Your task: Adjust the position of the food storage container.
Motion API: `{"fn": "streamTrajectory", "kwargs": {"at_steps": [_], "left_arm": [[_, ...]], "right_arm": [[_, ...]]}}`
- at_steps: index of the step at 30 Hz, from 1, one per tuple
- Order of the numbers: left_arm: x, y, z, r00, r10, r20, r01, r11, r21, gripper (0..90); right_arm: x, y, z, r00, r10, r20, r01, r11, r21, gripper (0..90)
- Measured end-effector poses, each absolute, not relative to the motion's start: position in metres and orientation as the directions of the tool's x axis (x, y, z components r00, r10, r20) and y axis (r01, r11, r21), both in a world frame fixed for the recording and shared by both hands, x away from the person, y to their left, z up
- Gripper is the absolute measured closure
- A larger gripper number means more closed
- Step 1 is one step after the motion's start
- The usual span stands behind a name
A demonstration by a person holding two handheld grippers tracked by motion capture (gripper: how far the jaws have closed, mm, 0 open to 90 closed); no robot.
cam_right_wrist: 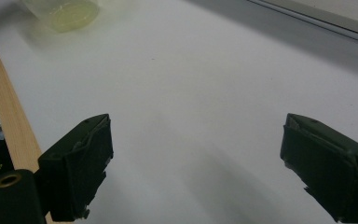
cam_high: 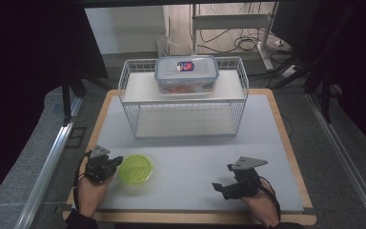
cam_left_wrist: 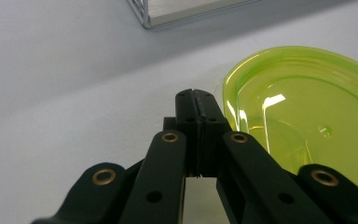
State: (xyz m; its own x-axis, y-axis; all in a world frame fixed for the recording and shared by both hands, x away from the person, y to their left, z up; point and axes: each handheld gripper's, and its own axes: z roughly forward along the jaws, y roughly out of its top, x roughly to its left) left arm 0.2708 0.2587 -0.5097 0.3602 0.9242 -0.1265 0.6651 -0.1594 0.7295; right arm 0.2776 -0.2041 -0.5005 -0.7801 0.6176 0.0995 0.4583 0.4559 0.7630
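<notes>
A lab recording station: a grey-topped table with wooden edging stands between aluminium rails and black curtains; behind it, loose cables lie under a desk frame on the bare floor.

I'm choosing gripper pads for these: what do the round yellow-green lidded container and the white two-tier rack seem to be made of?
The round yellow-green lidded container looks like glossy translucent plastic: light glints on its lid and the table shows through. The white two-tier rack seems to be coated metal wire with flat matte shelves, whose material I can't tell.
</notes>
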Motion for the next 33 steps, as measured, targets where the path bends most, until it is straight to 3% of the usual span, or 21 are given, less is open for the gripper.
{"fn": "streamTrajectory", "kwargs": {"at_steps": [9, 33], "left_arm": [[0.259, 0.273, -0.517, 0.365, 0.919, -0.148, 0.691, -0.161, 0.705, 89.7], [0.268, 0.234, -0.536, 0.471, 0.861, -0.190, 0.727, -0.257, 0.637, 89.7]], "right_arm": [[0.277, -0.204, -0.500, -0.778, 0.621, 0.097, 0.458, 0.455, 0.763, 9.0], [0.278, -0.203, -0.502, -0.775, 0.625, 0.093, 0.466, 0.466, 0.752, 9.0]]}}
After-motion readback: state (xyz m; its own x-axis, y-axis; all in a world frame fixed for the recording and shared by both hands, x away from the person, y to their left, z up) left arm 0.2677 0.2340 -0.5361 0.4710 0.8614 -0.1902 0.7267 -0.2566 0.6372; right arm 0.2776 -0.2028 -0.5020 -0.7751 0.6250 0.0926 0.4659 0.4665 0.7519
